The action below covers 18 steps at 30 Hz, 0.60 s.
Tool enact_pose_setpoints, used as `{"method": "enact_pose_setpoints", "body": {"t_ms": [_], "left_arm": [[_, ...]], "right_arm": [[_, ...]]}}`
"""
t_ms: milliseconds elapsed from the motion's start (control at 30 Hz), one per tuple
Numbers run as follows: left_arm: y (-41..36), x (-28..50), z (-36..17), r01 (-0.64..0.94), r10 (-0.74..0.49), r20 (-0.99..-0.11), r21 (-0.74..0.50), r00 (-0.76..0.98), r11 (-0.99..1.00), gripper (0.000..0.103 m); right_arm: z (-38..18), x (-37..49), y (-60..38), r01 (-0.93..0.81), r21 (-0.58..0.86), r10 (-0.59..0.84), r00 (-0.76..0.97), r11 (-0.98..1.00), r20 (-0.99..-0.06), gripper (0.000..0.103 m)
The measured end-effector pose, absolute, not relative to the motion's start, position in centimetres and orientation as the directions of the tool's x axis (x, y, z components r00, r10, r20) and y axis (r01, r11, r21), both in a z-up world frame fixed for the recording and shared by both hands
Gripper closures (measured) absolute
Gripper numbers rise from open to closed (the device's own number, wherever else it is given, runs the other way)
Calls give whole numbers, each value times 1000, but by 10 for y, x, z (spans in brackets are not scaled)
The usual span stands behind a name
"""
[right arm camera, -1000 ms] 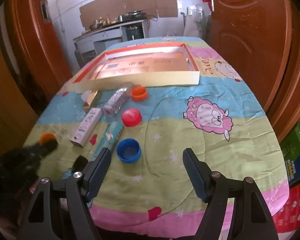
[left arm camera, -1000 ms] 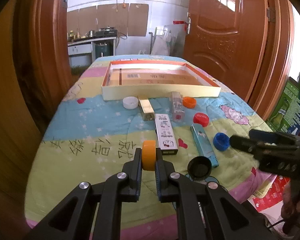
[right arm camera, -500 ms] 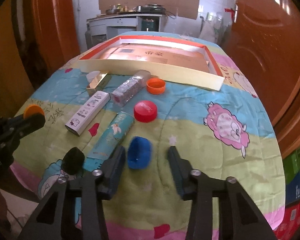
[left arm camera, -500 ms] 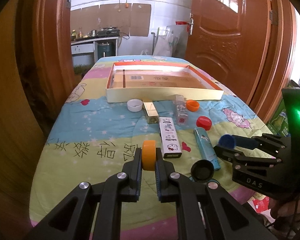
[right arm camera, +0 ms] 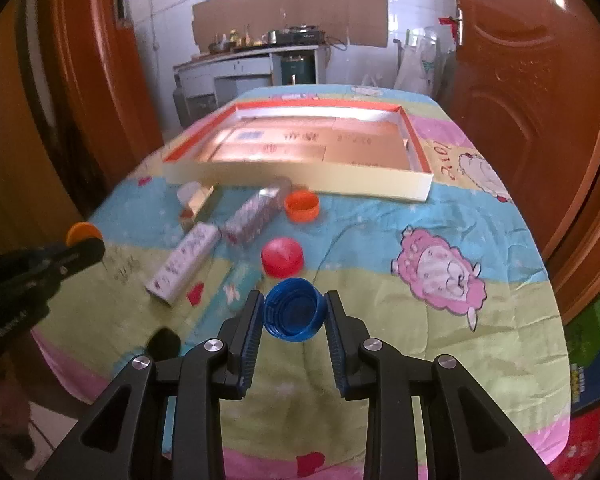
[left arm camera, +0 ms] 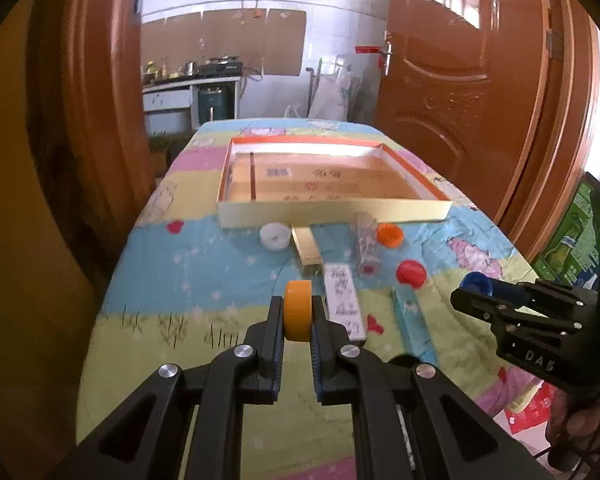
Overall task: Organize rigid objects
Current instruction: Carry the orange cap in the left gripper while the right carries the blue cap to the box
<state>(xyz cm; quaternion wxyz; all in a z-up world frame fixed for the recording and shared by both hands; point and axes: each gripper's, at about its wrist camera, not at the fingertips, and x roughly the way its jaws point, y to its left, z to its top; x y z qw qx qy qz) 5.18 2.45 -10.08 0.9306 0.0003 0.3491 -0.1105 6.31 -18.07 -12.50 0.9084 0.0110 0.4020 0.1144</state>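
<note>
Both tools are loaded, so the step in hand looks like the carry from pick-up to the box. The left gripper (left arm camera: 298,320), at the lower middle of its frame, pinches an orange cap (left arm camera: 298,311) on edge between pressed-in jaws. The right gripper (right arm camera: 294,312), low in the middle of its own frame, has just been closing and now clamps a blue cap (right arm camera: 295,309) by its rim, open side toward the camera.

The next move probably calls for taking both caps up the frame to the shallow cardboard box (right arm camera: 380,188), clearing its near wall before letting go.

A second ago the right jaws stood wide with the blue cap lying flat on the patterned cloth (right arm camera: 380,320) ahead of them; the cap now appears off the cloth. The left grip on the orange cap is unchanged. The red cap (right arm camera: 282,257), another orange cap (right arm camera: 302,207) and the small cartons lie where they were.
</note>
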Motion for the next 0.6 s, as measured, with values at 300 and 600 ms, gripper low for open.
{"method": "enact_pose_setpoints", "body": {"t_ms": [300, 600], "left_arm": [[7, 75, -68, 281, -244, -619, -39, 746, 959, 91], [-4, 123, -37, 274, -225, -612, -13, 758, 962, 91]], "right_arm": [[-90, 85, -192, -214, 128, 244, 705, 968, -666, 72], [-56, 123, -217, -234, 159, 281, 733, 959, -619, 72]]}}
